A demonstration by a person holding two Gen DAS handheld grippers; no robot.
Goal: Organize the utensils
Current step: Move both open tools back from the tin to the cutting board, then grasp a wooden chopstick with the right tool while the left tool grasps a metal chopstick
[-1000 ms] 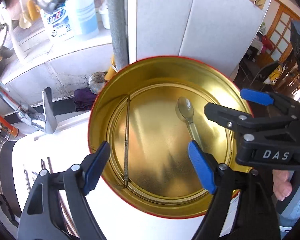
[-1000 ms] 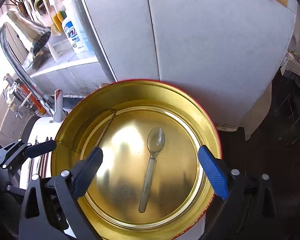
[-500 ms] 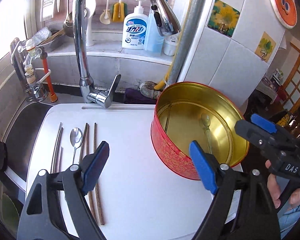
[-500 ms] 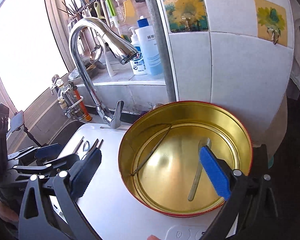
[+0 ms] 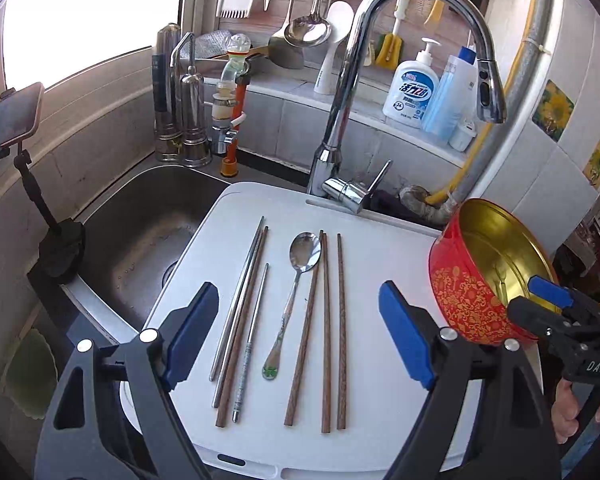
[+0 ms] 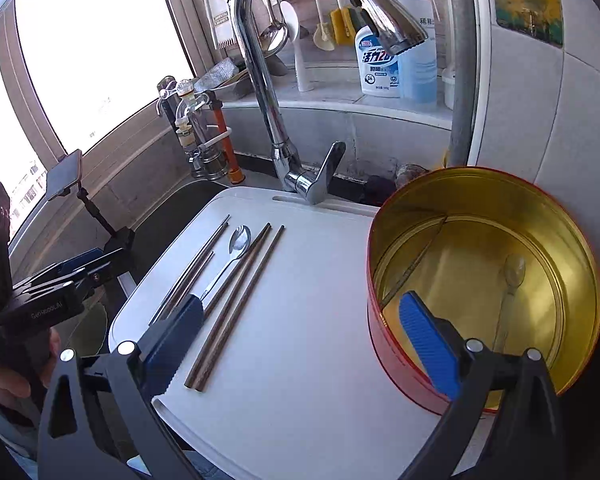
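A white board (image 5: 372,420) (image 6: 312,320) lies over the sink and bears a steel spoon (image 5: 296,284) (image 6: 236,246), several brown wooden chopsticks (image 5: 326,332) (image 6: 236,308) and metal chopsticks (image 5: 240,304). A red tin with a gold inside (image 5: 464,292) (image 6: 384,344) stands at the board's right end and holds a spoon (image 6: 512,280) and one chopstick (image 6: 416,260). My left gripper (image 5: 298,340) is open and empty above the row of utensils. My right gripper (image 6: 300,328) is open and empty, between the chopsticks and the tin.
A tall chrome faucet (image 5: 340,120) (image 6: 268,120) arches over the board's far edge. The steel sink basin (image 5: 140,232) is left of the board. Soap bottles (image 5: 412,92) stand on the back ledge, and a phone on a stand (image 5: 8,120) is at left.
Both grippers have pulled back and up from over the tin's mouth; the left one has swung left over the utensils on the board. The spoon stays in the tin.
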